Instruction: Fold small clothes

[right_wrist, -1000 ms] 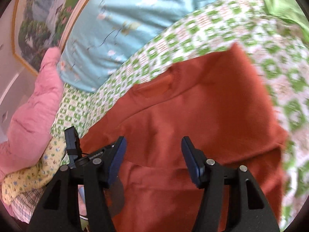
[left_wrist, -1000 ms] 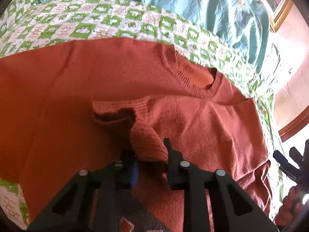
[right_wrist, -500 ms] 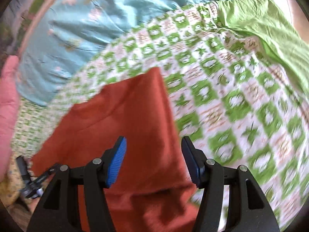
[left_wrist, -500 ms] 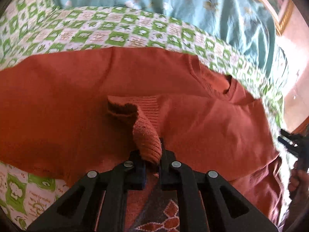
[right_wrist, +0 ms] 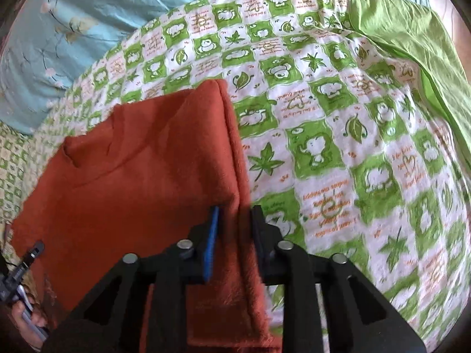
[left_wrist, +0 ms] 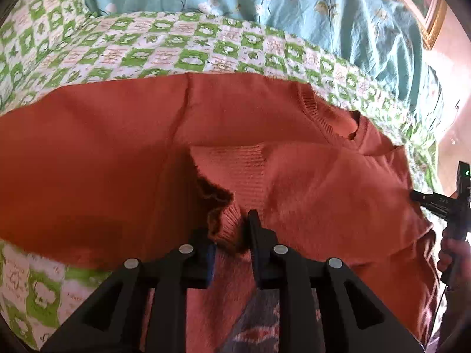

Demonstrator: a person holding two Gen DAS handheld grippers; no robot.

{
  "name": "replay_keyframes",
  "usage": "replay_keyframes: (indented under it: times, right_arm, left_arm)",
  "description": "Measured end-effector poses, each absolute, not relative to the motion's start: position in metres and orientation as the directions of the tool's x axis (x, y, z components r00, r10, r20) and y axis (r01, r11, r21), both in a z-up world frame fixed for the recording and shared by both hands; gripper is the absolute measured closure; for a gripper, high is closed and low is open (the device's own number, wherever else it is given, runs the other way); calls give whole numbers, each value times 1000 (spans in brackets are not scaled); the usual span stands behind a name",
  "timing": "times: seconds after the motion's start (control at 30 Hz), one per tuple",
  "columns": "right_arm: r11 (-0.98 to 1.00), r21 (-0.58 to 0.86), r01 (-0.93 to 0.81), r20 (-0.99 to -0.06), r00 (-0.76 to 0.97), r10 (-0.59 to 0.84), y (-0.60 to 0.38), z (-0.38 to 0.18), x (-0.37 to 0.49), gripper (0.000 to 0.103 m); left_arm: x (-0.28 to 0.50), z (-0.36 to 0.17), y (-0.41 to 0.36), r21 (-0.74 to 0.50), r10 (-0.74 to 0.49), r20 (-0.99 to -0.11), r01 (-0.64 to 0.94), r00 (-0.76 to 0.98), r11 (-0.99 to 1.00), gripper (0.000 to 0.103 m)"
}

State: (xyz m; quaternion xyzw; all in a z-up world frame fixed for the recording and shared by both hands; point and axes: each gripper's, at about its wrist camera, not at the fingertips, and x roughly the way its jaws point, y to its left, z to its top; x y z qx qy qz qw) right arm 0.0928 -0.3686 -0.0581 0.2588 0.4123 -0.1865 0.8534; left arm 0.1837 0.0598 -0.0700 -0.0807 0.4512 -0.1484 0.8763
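A rust-orange knit sweater point(left_wrist: 117, 158) lies spread on a green-and-white checked quilt point(left_wrist: 164, 50), neck opening point(left_wrist: 350, 126) to the right. One sleeve is folded across the body, its ribbed cuff point(left_wrist: 235, 176) toward me. My left gripper point(left_wrist: 229, 235) is shut on that cuff. In the right wrist view the sweater point(right_wrist: 141, 182) fills the left half. My right gripper point(right_wrist: 234, 220) is shut on the sweater's folded right edge point(right_wrist: 235, 153). The right gripper's hand and body show at the right edge of the left wrist view point(left_wrist: 453, 214).
A light blue flowered cover point(left_wrist: 294, 6) lies bunched beyond the quilt. A plain green sheet point(right_wrist: 418, 38) lies at the far right. The quilt point(right_wrist: 353, 135) stretches right of the sweater. A framed picture point(left_wrist: 432, 14) hangs on the pink wall.
My left gripper closed on the sleeve cuff and stays there. My right gripper swung right to the sweater's side edge and closed on it.
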Motion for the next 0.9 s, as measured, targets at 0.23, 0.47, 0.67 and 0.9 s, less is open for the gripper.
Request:
replay_keyframes:
  times: [0.23, 0.47, 0.67, 0.9]
  right_arm:
    - [798, 462, 388, -698, 713, 58, -322, -34, 61, 37]
    - [803, 518, 296, -707, 677, 206, -263, -49, 49, 37]
    - [815, 531, 230, -714, 639, 285, -226, -56, 53, 37]
    - [848, 506, 156, -722, 615, 317, -195, -50, 56, 37]
  left_arm:
    - [151, -54, 93, -323, -344, -739, 143, 579, 935, 60]
    - [122, -51, 144, -345, -292, -732, 34, 615, 938, 39]
    - [110, -53, 219, -388, -214, -730, -137, 649, 911, 30]
    - [125, -63, 326, -451, -99, -734, -372, 672, 811, 26]
